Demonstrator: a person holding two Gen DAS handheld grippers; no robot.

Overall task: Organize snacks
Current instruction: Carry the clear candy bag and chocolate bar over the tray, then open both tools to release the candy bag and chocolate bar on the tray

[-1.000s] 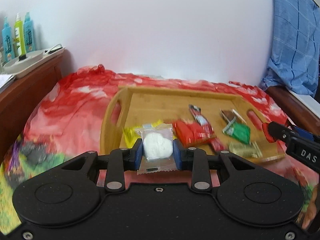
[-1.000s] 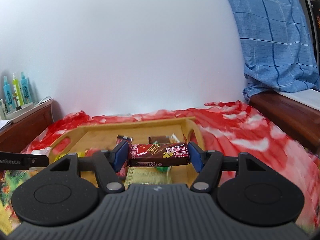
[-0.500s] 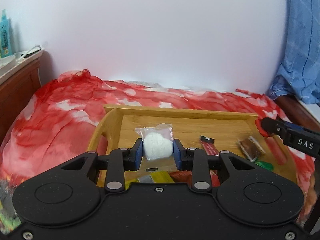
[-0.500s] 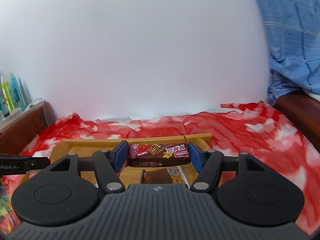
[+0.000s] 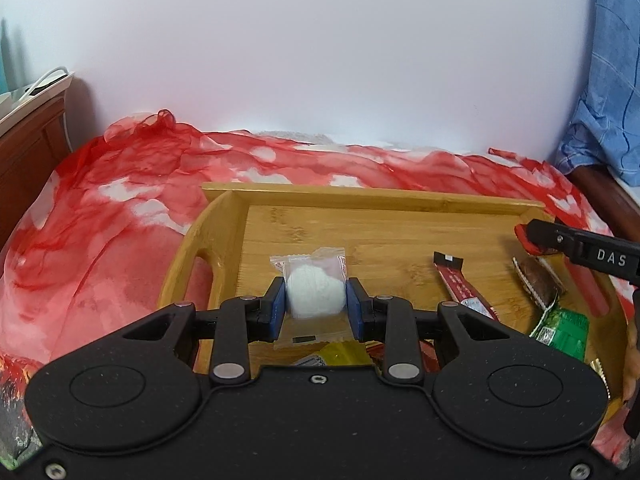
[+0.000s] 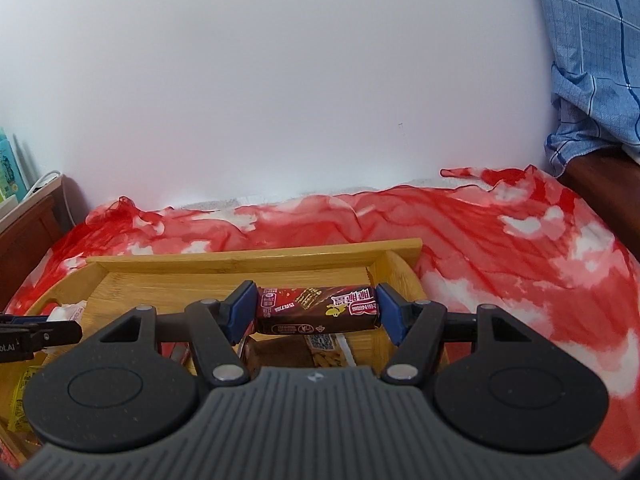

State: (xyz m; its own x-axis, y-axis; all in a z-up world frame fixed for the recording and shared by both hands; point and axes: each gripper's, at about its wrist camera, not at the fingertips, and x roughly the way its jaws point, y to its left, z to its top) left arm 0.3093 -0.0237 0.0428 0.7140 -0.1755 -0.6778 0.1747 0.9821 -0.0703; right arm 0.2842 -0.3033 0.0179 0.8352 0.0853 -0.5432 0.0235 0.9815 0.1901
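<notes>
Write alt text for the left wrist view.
The left gripper clamps a white snack in a clear wrapper above a bamboo tray on a red cloth. Red, brown and green snack packets lie at the tray's right.

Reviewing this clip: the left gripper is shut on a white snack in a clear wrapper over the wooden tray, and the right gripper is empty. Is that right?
Not quite. The right gripper is not empty: in the right wrist view its fingers clamp a brown chocolate bar lengthwise. The rest holds: the left gripper is shut on the white snack over the wooden tray, as the left wrist view shows.
</notes>
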